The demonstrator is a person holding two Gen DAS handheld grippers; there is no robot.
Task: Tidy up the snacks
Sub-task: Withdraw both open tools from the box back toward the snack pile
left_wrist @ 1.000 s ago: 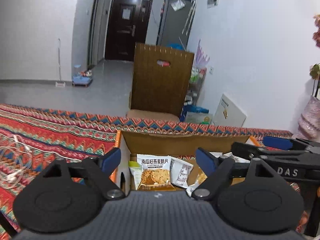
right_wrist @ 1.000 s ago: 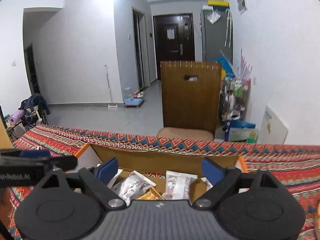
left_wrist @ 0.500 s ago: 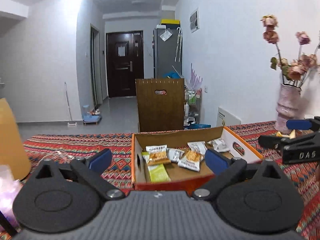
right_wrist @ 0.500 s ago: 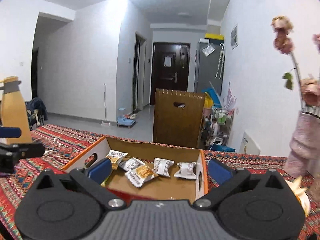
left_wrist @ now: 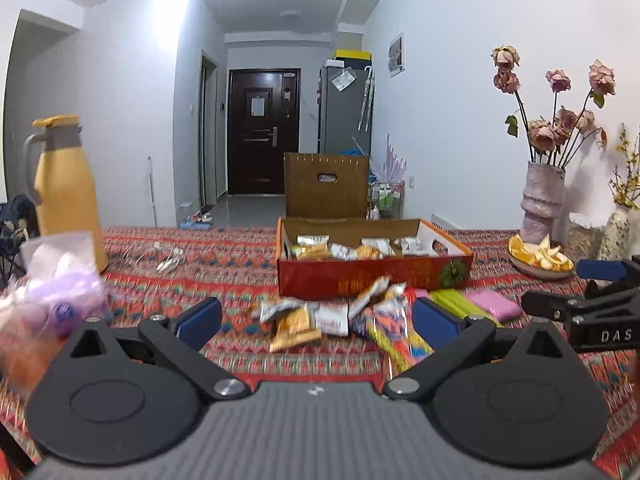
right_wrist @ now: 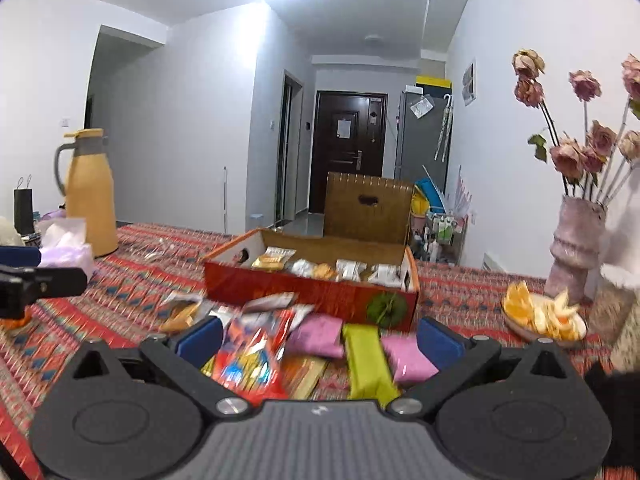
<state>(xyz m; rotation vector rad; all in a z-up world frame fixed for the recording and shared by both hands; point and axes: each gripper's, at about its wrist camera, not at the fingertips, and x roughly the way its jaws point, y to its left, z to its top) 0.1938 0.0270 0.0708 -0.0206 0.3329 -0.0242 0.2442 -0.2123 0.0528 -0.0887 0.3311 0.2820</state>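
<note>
Reaching for the next pick: both claws, left point(left_wrist: 316, 316) and right point(right_wrist: 318, 338), gape wide, holding nothing. Loose snacks point(right_wrist: 256, 344) lie before the box point(right_wrist: 312, 292); next, close on one.

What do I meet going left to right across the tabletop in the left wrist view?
Yellow thermos jug → purple tissue pack → loose snack packets in front of the red snack box → pink packet → plate of orange slices → pink vase of dried roses.
</note>
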